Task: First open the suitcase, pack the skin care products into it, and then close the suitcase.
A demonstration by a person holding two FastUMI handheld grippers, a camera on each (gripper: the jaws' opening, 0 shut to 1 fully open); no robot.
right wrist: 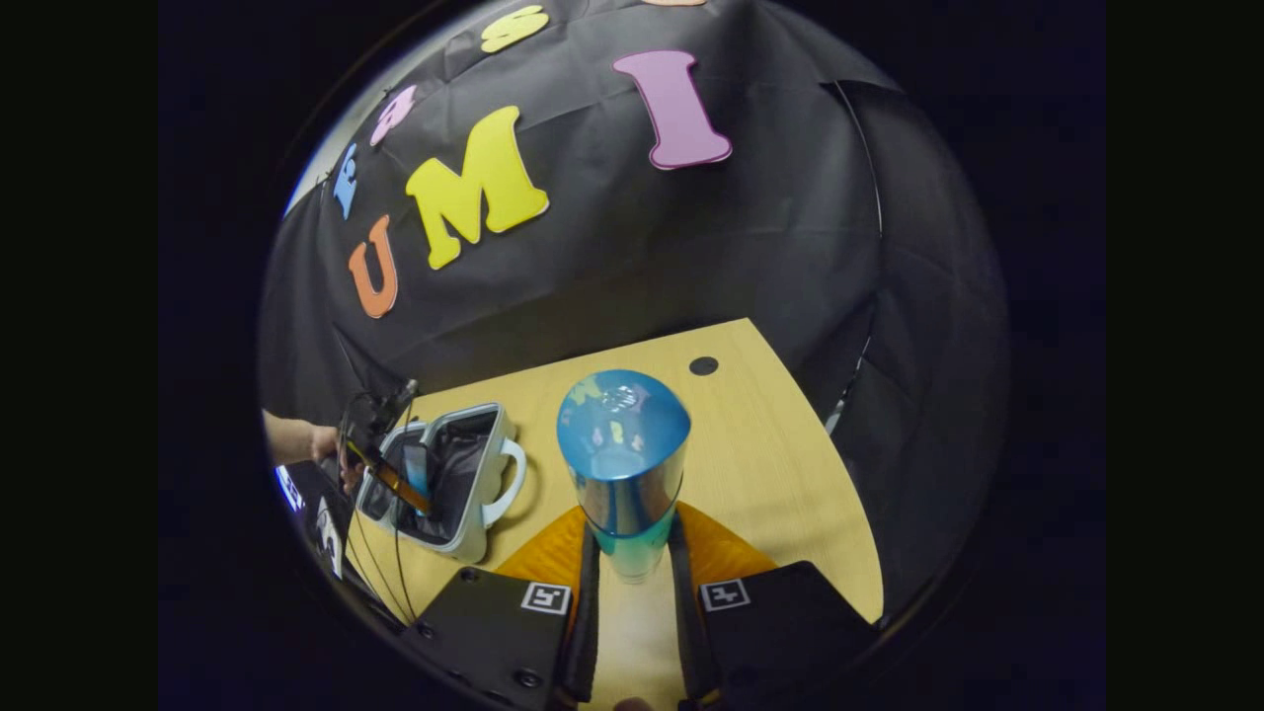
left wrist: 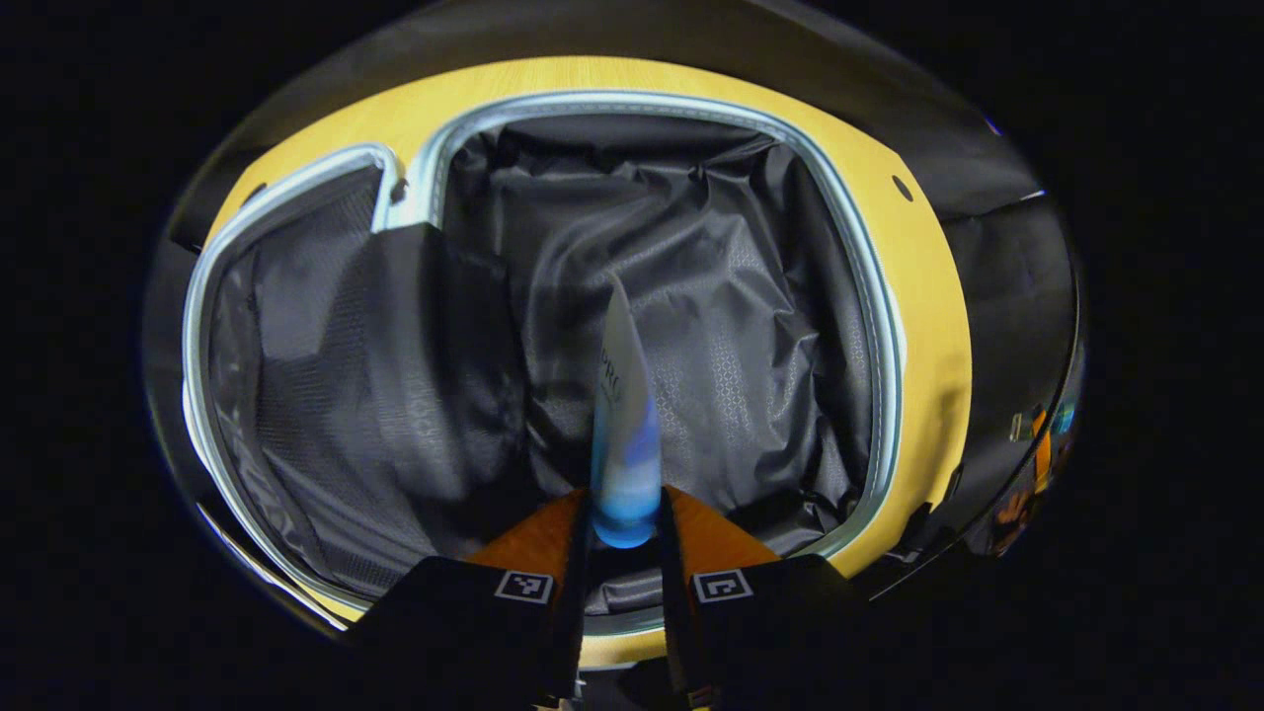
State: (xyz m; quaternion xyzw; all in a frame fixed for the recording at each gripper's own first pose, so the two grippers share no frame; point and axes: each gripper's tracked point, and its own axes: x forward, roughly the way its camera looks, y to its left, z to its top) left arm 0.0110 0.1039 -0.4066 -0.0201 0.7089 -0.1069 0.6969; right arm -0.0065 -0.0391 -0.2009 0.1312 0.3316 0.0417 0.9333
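Left gripper (left wrist: 624, 538): jaws clamped on a white-to-blue tube (left wrist: 622, 434), flat crimped end pointing forward, held over the open suitcase (left wrist: 691, 296) with its crumpled dark lining and pale zip rim. Right gripper (right wrist: 632, 558): jaws gripping an upright glossy blue-teal bottle (right wrist: 624, 454) above the yellow bench (right wrist: 780, 464). Farther left, the suitcase lies open on the bench.
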